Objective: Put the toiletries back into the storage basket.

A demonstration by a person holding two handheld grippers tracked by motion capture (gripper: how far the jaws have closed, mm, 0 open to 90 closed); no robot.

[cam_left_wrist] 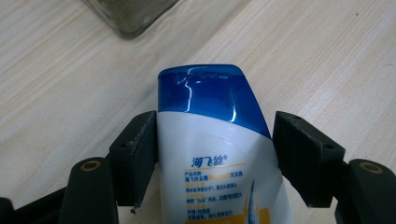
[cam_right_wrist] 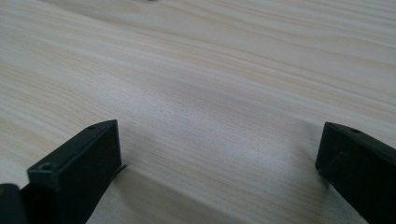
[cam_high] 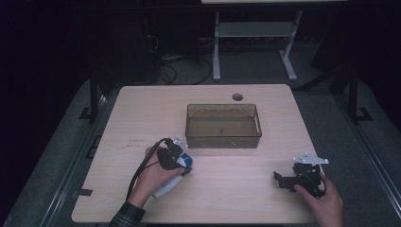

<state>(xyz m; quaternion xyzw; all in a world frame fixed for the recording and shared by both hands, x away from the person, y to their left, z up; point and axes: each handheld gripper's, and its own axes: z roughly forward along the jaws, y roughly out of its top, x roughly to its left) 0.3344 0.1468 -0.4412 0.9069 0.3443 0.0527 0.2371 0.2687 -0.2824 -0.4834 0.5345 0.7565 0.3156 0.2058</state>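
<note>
Your left gripper (cam_left_wrist: 215,154) sits over the white shampoo bottle (cam_left_wrist: 210,154) with the blue cap (cam_left_wrist: 208,93), which lies on the table (cam_high: 142,113) just near and left of the clear brown bin (cam_high: 223,125); its jaws flank the bottle, the left pad touching, the right a hair off. Your right gripper (cam_right_wrist: 217,158) rests at the near right, jaws spread wide over bare wood.

Wooden table (cam_high: 142,118) bears bin (cam_high: 223,126) and bottle (cam_high: 171,182)
</note>
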